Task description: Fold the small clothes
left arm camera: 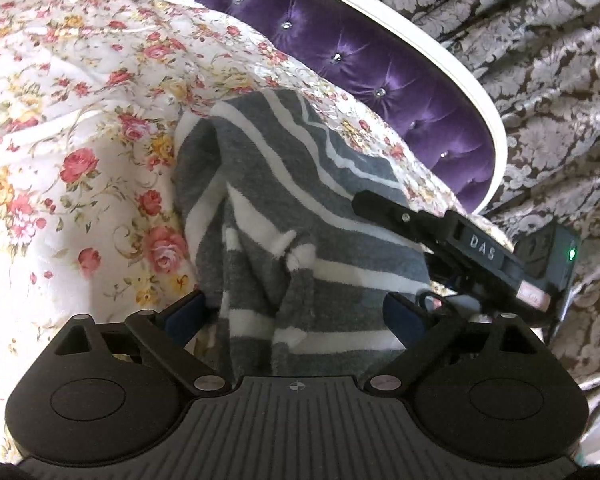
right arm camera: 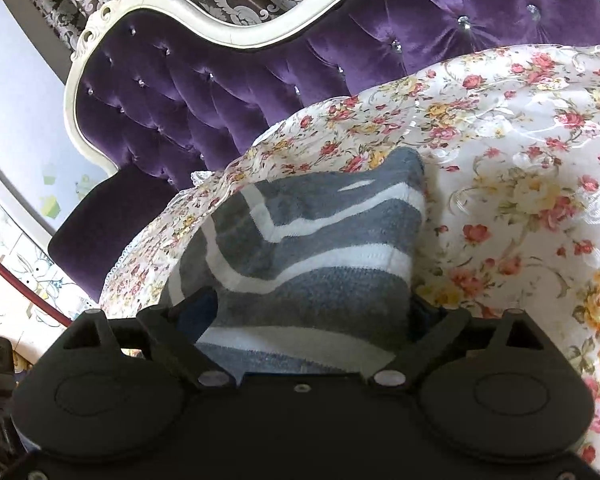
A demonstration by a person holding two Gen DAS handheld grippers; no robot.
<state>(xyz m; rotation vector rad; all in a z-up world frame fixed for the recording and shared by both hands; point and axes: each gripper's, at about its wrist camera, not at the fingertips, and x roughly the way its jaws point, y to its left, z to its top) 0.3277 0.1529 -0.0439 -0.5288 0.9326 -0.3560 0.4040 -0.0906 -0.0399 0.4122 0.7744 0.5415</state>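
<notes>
A grey garment with white stripes [left arm camera: 284, 208] lies crumpled on a floral bedspread [left arm camera: 80, 120]. My left gripper [left arm camera: 296, 312] is wide open, its blue-padded fingers on either side of the near end of the garment, which bunches up between them. My right gripper shows in the left wrist view [left arm camera: 364, 200] as a black arm lying across the garment's right edge. In the right wrist view the same garment [right arm camera: 312, 248] fills the space between the right gripper's [right arm camera: 312, 312] spread fingers; cloth hides the fingertips.
A purple tufted headboard [left arm camera: 340, 40] with a white frame curves behind the bed; it also shows in the right wrist view [right arm camera: 220, 80]. A patterned brown and silver curtain [left arm camera: 540, 60] hangs beyond. The bedspread [right arm camera: 520, 160] spreads to the right.
</notes>
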